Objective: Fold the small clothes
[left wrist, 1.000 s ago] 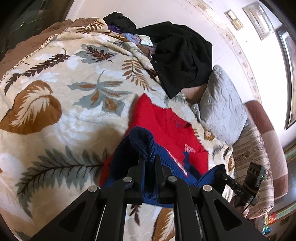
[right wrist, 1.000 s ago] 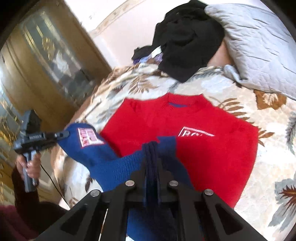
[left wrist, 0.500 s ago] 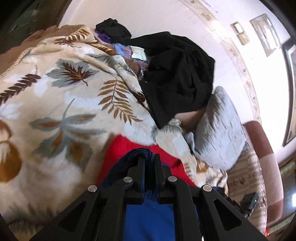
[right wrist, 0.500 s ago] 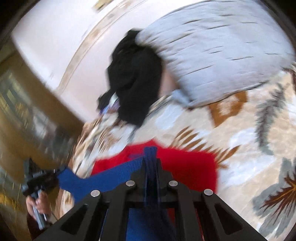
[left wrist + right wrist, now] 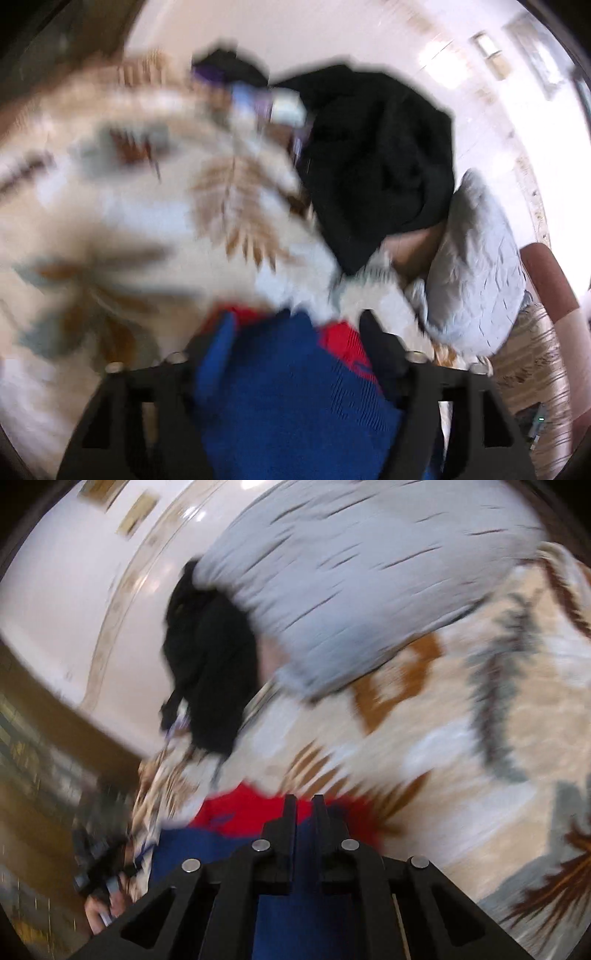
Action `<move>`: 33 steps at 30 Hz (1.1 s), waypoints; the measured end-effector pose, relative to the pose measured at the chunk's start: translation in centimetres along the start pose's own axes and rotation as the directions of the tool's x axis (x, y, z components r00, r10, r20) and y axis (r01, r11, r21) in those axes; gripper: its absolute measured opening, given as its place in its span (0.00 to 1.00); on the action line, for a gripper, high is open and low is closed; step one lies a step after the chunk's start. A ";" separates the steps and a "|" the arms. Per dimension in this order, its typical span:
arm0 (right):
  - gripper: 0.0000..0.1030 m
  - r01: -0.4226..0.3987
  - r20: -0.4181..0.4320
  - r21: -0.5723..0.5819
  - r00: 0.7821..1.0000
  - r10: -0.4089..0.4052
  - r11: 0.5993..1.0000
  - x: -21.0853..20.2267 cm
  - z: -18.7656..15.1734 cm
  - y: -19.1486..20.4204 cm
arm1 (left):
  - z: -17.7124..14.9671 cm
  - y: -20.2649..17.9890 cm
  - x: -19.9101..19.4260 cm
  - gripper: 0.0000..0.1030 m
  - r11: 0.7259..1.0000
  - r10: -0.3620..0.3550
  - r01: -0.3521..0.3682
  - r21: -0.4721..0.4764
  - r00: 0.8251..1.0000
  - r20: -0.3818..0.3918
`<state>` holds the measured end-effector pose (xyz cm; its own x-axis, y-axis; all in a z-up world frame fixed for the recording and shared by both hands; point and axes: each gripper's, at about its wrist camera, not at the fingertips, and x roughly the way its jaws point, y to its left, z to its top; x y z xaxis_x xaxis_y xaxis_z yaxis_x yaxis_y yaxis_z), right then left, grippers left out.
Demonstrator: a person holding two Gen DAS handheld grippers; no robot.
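Observation:
A red and blue knit sweater (image 5: 288,391) lies on a leaf-patterned blanket (image 5: 110,229). Its blue part is folded up over the red body. In the left wrist view my left gripper (image 5: 291,332) has its jaws spread wide, with the blue fabric lying loose between them. In the right wrist view the sweater (image 5: 295,915) shows blue below and red (image 5: 240,808) beyond. My right gripper (image 5: 304,805) has its jaws slightly parted around a thin fold of blue fabric. Both views are blurred.
A black garment pile (image 5: 376,166) lies at the head of the bed, with small coloured items (image 5: 266,99) beside it. A grey quilted pillow (image 5: 476,266) lies to the right. It also shows in the right wrist view (image 5: 369,576). A cabinet (image 5: 44,775) stands at the left.
Both grippers carried the blue hem forward over the red body toward the collar. The left jaws have opened wide and let go. The right jaws have parted a little.

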<state>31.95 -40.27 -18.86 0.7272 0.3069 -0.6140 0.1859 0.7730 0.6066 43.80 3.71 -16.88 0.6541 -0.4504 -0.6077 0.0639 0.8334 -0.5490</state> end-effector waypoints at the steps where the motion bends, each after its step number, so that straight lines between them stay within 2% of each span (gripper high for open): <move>1: 0.11 -0.002 -0.017 -0.021 1.000 0.002 1.000 0.3 -0.3 0.7 | 0.1 -0.5 -1.5 0.72 0.999 0.011 -0.012 0.034 0.999 0.047; 2: 0.11 -0.013 -0.037 -0.030 0.999 0.012 0.999 0.5 -0.8 1.3 | 0.1 -0.8 -2.7 0.73 0.998 0.023 -0.026 0.061 0.998 0.063; 4: 0.11 -0.023 -0.091 -0.043 0.996 0.019 0.999 1.3 -2.0 2.5 | -0.2 -0.9 -4.2 0.73 0.991 0.089 -0.093 0.097 0.995 0.044; 7: 0.11 -0.012 -0.137 -0.116 0.991 -0.004 0.993 1.7 -4.2 4.4 | -2.3 -0.5 -5.1 0.73 0.962 0.239 -0.235 0.139 0.971 -0.013; 8: 0.11 -0.010 -0.150 -0.144 0.989 -0.012 0.990 1.8 -4.9 5.1 | -3.2 -0.6 -4.8 0.73 0.955 0.258 -0.250 0.157 0.966 -0.033; 10: 0.11 -0.003 -0.180 -0.180 0.983 -0.030 0.984 1.9 -6.3 5.7 | -5.6 -0.7 -3.8 0.73 0.930 0.330 -0.301 0.210 0.937 -0.118; 12: 0.11 0.045 -0.217 -0.206 0.972 -0.090 0.977 2.4 -7.5 5.5 | -7.0 -0.3 -2.6 0.73 0.903 0.402 -0.359 0.236 0.900 -0.169; 14: 0.13 0.140 -0.265 -0.220 0.944 -0.198 0.965 3.2 -8.5 4.1 | -8.3 0.6 -1.7 0.73 0.845 0.500 -0.435 0.311 0.848 -0.173; 15: 0.12 0.137 -0.257 -0.196 0.949 -0.185 0.971 2.8 -8.7 2.8 | -8.8 1.3 -1.3 0.77 0.818 0.537 -0.459 0.346 0.825 -0.175; 16: 0.12 0.125 -0.243 -0.170 0.956 -0.164 0.978 2.1 -8.4 2.1 | -9.0 1.9 -1.6 0.78 0.829 0.522 -0.447 0.335 0.834 -0.178; 18: 0.12 0.169 -0.204 -0.167 0.958 -0.201 0.971 0.4 -8.1 1.6 | -9.0 2.5 -2.6 0.78 0.847 0.505 -0.439 0.301 0.841 -0.193; 20: 0.15 0.191 -0.133 -0.201 0.966 -0.220 0.961 -2.0 -8.3 2.0 | -9.3 2.3 -3.8 0.78 0.837 0.513 -0.447 0.317 0.842 -0.168; 22: 0.15 0.120 -0.098 -0.226 0.985 -0.145 0.967 -4.1 -8.7 3.0 | -10.0 2.1 -5.2 0.78 0.834 0.518 -0.458 0.307 0.842 -0.151; 23: 0.20 0.088 -0.096 -0.223 0.989 -0.111 0.971 -4.5 -8.9 3.4 | -10.0 1.7 -5.5 0.78 0.838 0.514 -0.458 0.296 0.845 -0.147; 24: 0.28 0.052 -0.099 -0.210 0.992 -0.074 0.976 -4.9 -9.4 3.7 | -10.3 1.5 -6.2 0.78 0.844 0.506 -0.456 0.283 0.851 -0.138; 26: 0.84 0.004 -0.126 -0.173 0.992 -0.026 0.985 -4.6 -11.0 4.2 | -10.7 0.7 -7.4 0.78 0.854 0.485 -0.446 0.267 0.869 -0.101; 27: 0.85 0.007 -0.130 -0.172 0.991 -0.029 0.985 -4.3 -12.1 4.4 | -10.8 0.3 -7.6 0.78 0.854 0.481 -0.444 0.271 0.873 -0.085; 28: 0.84 0.018 -0.143 -0.188 0.989 -0.045 0.982 -3.7 -12.9 4.6 | -11.3 -0.1 -7.6 0.78 0.844 0.491 -0.451 0.292 0.868 -0.079; 30: 0.75 0.094 -0.164 -0.229 0.977 -0.134 0.969 -2.6 -14.4 4.8 | -12.2 0.1 -6.3 0.78 0.807 0.539 -0.478 0.347 0.836 -0.103; 31: 0.64 0.143 -0.166 -0.264 0.968 -0.191 0.954 -2.1 -15.1 4.6 | -12.9 0.7 -5.4 0.78 0.790 0.568 -0.493 0.365 0.813 -0.131; 32: 0.60 0.167 -0.144 -0.308 0.965 -0.220 0.937 -2.3 -15.4 4.8 | -13.2 1.3 -4.9 0.78 0.793 0.570 -0.490 0.361 0.806 -0.157; 33: 0.57 0.179 -0.143 -0.332 0.961 -0.237 0.926 -2.7 -15.6 5.0 | -13.1 1.6 -5.3 0.78 0.806 0.557 -0.483 0.343 0.815 -0.161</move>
<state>20.59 -28.55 -22.05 0.5600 0.1912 -0.8062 0.0830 0.9552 0.2842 30.56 3.16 -22.09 0.4476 0.0453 -0.8931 -0.0060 0.9988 0.0476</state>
